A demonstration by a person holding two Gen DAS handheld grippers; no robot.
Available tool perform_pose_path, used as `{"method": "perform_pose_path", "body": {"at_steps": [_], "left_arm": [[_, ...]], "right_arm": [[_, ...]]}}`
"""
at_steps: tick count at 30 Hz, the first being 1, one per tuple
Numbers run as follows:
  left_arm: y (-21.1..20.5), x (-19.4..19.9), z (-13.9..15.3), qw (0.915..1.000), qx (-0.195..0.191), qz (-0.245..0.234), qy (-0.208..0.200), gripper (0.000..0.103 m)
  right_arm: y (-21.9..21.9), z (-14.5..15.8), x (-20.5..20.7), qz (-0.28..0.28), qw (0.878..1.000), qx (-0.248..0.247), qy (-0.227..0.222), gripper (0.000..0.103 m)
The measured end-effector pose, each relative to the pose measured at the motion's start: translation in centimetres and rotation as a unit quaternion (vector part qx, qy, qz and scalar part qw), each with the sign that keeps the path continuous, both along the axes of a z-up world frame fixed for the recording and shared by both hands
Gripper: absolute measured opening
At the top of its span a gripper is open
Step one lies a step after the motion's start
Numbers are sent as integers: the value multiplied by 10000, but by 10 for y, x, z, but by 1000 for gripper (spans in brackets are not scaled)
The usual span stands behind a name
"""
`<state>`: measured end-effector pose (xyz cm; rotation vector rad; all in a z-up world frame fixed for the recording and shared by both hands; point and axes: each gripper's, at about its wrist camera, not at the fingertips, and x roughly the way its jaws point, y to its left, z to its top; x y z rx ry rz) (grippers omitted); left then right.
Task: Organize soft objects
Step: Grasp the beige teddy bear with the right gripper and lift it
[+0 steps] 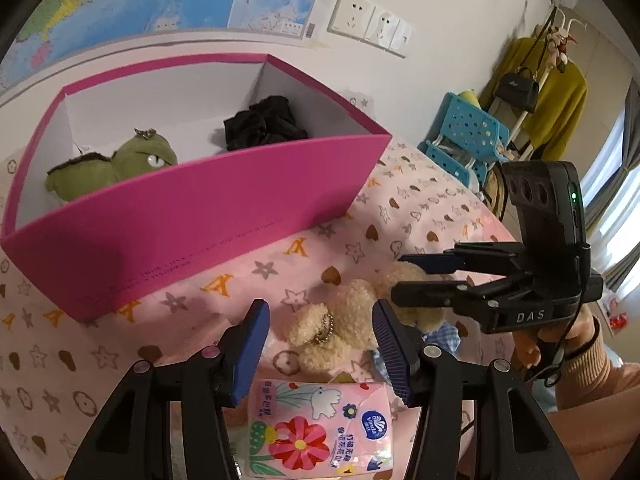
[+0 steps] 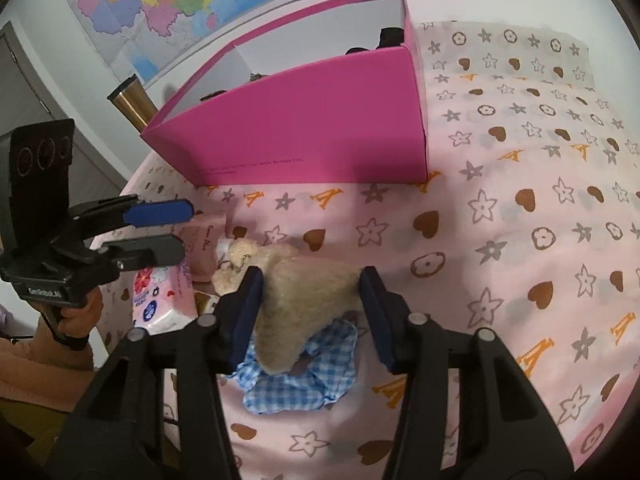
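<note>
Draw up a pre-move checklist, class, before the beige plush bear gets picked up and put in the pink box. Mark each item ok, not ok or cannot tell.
1. right gripper astride the plush bear: ok.
2. Pads pressing on the bear: not ok, a gap shows on one side.
3. Room in the pink box: ok, bare floor between the green plush and the black cloth.
4. Bear free of the blue checked cloth: cannot tell.
5. left gripper clear of the bear: cannot tell.
</note>
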<state>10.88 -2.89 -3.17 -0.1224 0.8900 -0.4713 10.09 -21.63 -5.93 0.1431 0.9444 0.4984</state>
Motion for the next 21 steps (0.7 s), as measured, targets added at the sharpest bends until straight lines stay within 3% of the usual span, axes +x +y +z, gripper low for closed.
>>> {"method": "perform_pose_path", "body": {"at_steps": [6,13,21], "left_arm": [[-6,1,-6,9999,15,-135,103,54],[-17,-1,-8,9992,63,-358,166,54],[-30,3,-5,9981,-12,-592,190,51]], "right_arm": [[-10,2,-4,-49,9997,212,-68,37],[-24,16,-8,-149,9973,691,-222,37],[-20,43,-12,-28,9950,792,-604,37]]}}
